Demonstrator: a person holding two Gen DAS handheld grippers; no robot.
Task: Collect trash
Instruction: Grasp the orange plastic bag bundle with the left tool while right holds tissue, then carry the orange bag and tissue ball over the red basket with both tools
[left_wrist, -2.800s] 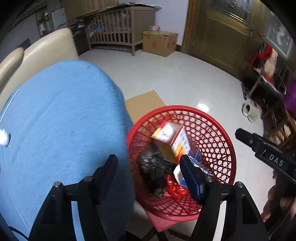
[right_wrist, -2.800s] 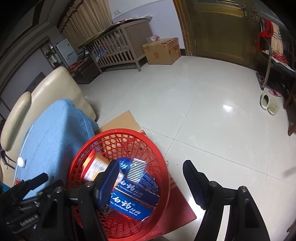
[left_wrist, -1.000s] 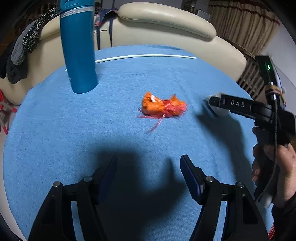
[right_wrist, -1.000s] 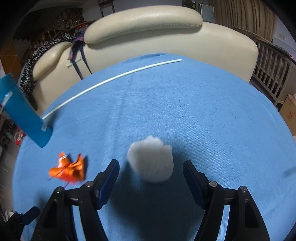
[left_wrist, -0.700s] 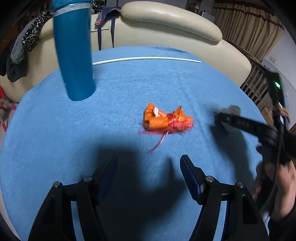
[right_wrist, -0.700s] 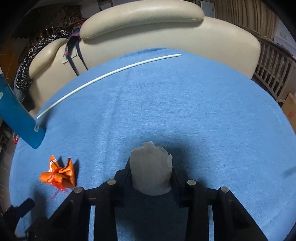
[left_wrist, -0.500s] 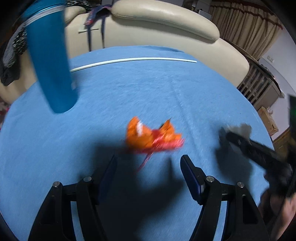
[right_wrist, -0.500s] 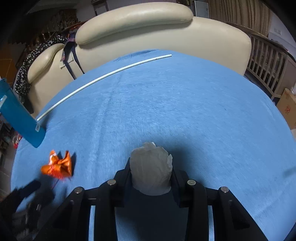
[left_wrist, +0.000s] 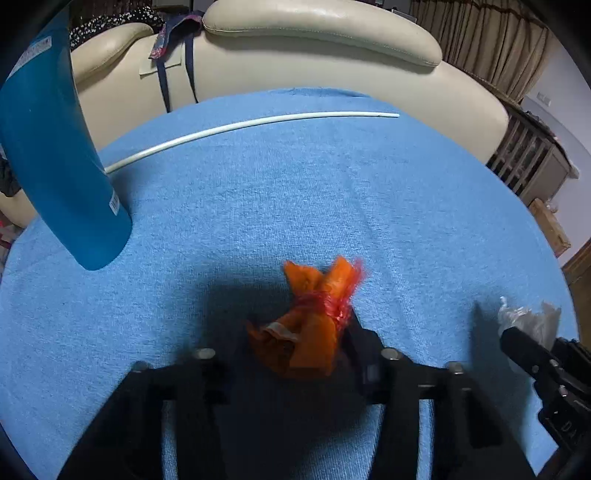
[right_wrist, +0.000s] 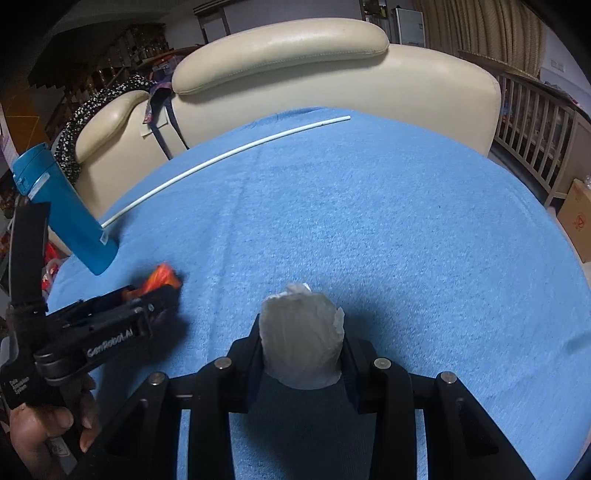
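My left gripper (left_wrist: 295, 354) is shut on a crumpled orange wrapper (left_wrist: 310, 325) tied with red string, just above the blue cloth. In the right wrist view the left gripper (right_wrist: 162, 295) shows at the left, with the orange wrapper (right_wrist: 160, 277) at its tips. My right gripper (right_wrist: 301, 354) is shut on a crumpled white tissue (right_wrist: 301, 343), held over the cloth. The right gripper's tip and the white tissue (left_wrist: 528, 317) also show at the right edge of the left wrist view.
A tall blue bottle (left_wrist: 55, 155) stands on the blue cloth-covered table (left_wrist: 332, 192) at the left. A thin white rod (left_wrist: 251, 123) lies along the far edge. A cream leather sofa (left_wrist: 314, 44) is behind the table. A cardboard box (right_wrist: 576, 218) is on the floor at the right.
My left gripper has moved in on the orange wrapper and shut on it. My right gripper stays shut on the white tissue.
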